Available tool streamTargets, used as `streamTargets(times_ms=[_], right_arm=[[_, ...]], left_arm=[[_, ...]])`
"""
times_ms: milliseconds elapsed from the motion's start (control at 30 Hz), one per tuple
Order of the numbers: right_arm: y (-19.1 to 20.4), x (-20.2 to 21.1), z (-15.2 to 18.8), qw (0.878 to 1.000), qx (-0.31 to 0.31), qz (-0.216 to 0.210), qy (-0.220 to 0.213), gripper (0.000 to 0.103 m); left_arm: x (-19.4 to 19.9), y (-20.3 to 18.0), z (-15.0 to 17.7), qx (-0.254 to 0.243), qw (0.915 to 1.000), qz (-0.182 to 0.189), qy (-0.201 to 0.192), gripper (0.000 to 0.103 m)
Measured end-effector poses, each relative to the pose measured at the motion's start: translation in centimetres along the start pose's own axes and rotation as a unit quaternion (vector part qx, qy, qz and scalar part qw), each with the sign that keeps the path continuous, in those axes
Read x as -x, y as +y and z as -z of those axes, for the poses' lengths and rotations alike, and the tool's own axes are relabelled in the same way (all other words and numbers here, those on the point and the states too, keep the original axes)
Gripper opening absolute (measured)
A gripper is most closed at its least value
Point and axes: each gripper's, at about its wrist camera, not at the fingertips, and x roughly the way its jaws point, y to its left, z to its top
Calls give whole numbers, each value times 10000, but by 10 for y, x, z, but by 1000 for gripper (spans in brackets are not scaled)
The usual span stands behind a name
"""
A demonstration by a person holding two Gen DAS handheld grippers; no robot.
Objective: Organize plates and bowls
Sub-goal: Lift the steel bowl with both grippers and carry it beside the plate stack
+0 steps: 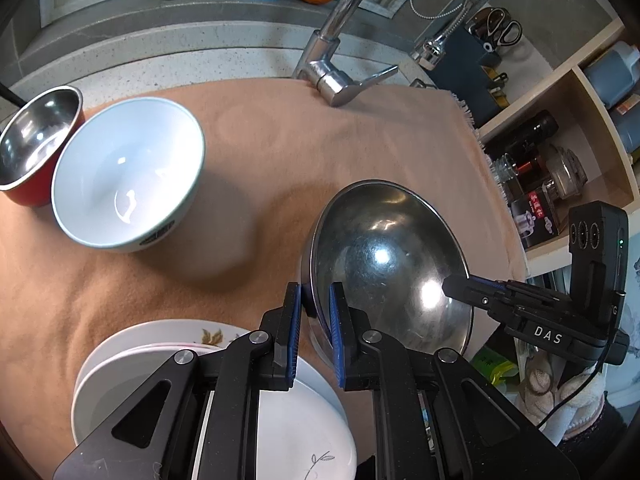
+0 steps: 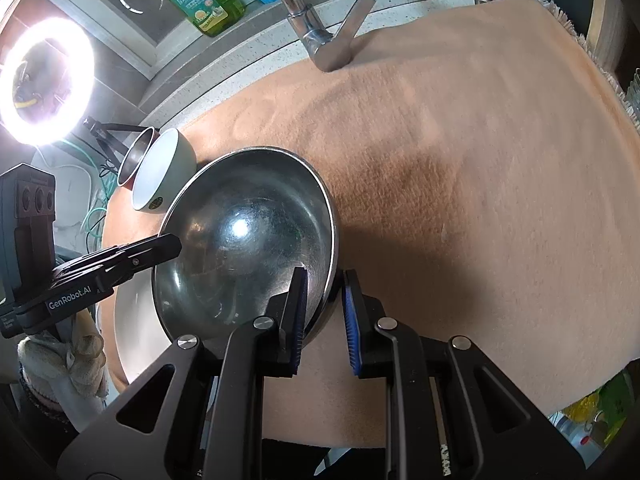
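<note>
The left tool [image 1: 315,300] grips the rim of the big steel bowl [image 1: 384,264], one blue pad inside the rim and one outside. The right tool [image 2: 326,300] straddles the opposite rim of the same bowl, but a small gap shows at its outer pad, so I cannot tell if it really clamps. The bowl is tilted above the beige cloth [image 1: 260,152] that covers the worktop. Below the left tool lies a stack of white plates [image 1: 308,424]. Farther left, a white bowl [image 1: 124,172] stands on the cloth, touching a small red bowl [image 1: 36,144] with steel inside.
</note>
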Motion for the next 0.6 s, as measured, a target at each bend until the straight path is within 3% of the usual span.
streamTargets(times_ms=[500, 600], right_arm=[[2, -1, 0, 9999, 65, 78, 16, 20], [3, 3, -1, 9999, 39, 116, -74, 31]], left_arm=[[-2, 3, 1, -6, 10000, 28, 87, 12], [0, 3, 0, -40, 10000, -28, 55, 12]])
